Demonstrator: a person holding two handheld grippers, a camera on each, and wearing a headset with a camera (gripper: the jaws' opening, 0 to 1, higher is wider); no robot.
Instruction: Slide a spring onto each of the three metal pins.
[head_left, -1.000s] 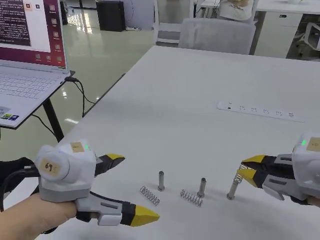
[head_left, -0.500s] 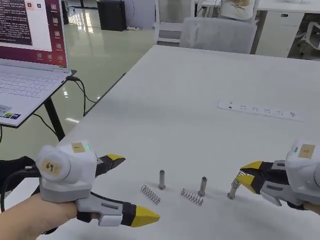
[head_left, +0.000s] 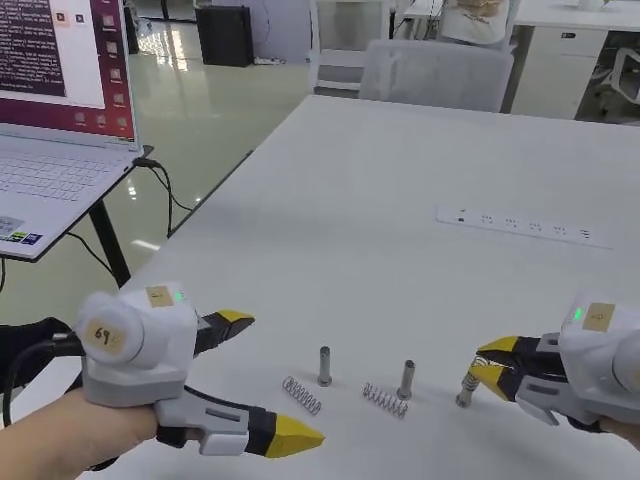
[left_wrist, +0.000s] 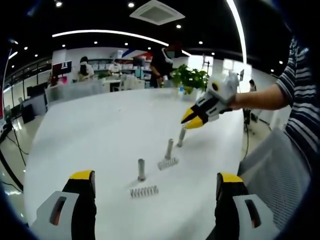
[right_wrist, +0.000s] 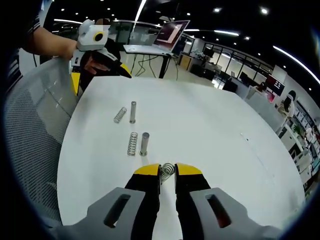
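The head view looks forward and down from over the near edge of the worktop (head_left: 420, 270). The left gripper view looks low across it, past the pins (left_wrist: 141, 169), to the right tool (left_wrist: 192, 117). The right gripper view faces the opposite way, close behind a spring (right_wrist: 167, 170), toward the left tool (right_wrist: 100, 75). All three views share the pins.

Three pins stand in a row near the front of the tabletop (head_left: 400, 200): left pin (head_left: 324, 365), middle pin (head_left: 406, 379), right pin (head_left: 466, 390). One spring (head_left: 300, 394) lies just front-left of the left pin, a second spring (head_left: 384, 399) just front-left of the middle pin, and a third spring (right_wrist: 167, 170) sits at the right pin's top, between the right hand-held gripper (head_left: 482, 362) jaws. A power strip (head_left: 520, 226) lies well behind to the right; a laptop (head_left: 50, 130) sits off the tabletop's left side.
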